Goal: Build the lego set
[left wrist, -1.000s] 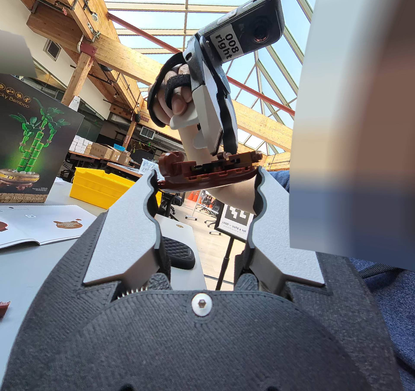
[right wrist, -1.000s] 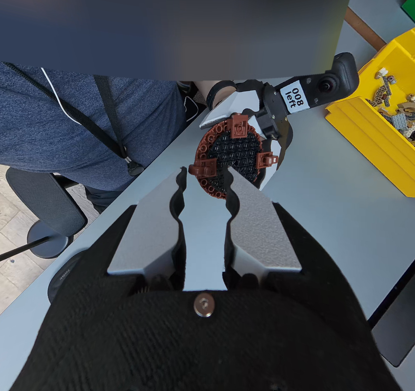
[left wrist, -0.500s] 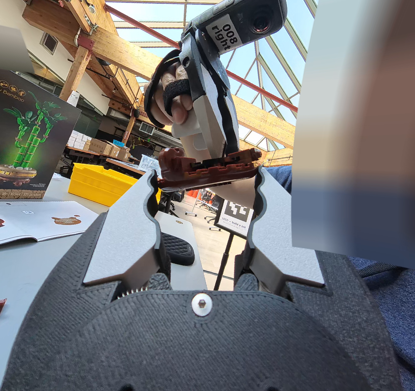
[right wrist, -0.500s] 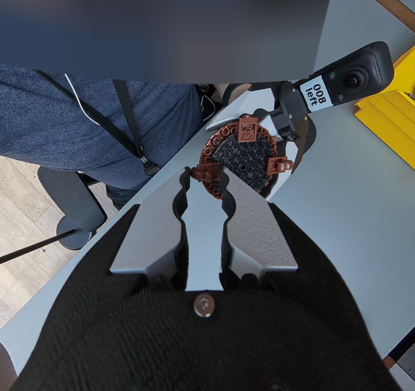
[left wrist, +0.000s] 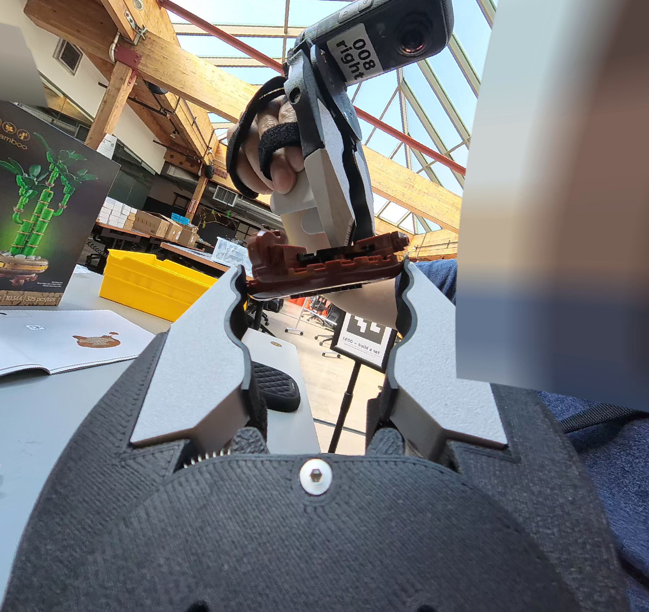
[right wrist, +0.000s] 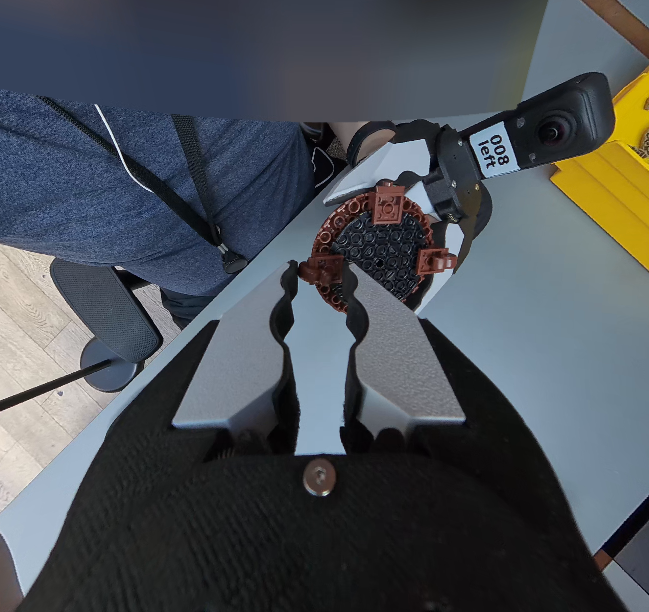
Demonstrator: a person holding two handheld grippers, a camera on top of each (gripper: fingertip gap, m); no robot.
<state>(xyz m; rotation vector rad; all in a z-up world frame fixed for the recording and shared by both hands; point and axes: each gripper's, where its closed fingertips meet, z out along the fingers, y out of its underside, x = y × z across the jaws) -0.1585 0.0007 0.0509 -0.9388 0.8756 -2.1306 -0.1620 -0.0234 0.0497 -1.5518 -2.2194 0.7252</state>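
Disc (right wrist: pixel 377 261) is light, rigid plastic; the rim is hard and a bit slick, and the small clip bricks on top look like they could pop off if knocked, my guess. Best hold is across the rim, edge to edge, as the left tongs (left wrist: pixel 325 273) do now: pinching the disc by opposite sides, held up in the air above the bench (right wrist: pixel 526 331), near the person's torso (right wrist: pixel 140 180). Avoid gripping on the clips.

Look: round reddish-brown ring with open studs around a black studded centre. Three brown clip bricks sit on the rim: far one (right wrist: pixel 387 205), right one (right wrist: pixel 433 260), near-left one (right wrist: pixel 321 267). In the left wrist view the disc (left wrist: pixel 326 265) shows edge-on, a thin slab tilted slightly, underside smooth.

Right tongs (right wrist: pixel 321 273) partly spread, tips either side of the near-left clip; whether the pads actually touch it I cannot tell. Probably seating or adjusting that clip.

Yellow bin (left wrist: pixel 154 280), box (left wrist: pixel 45 208) and booklet (left wrist: pixel 70 338) lie on the bench, well apart from the disc.
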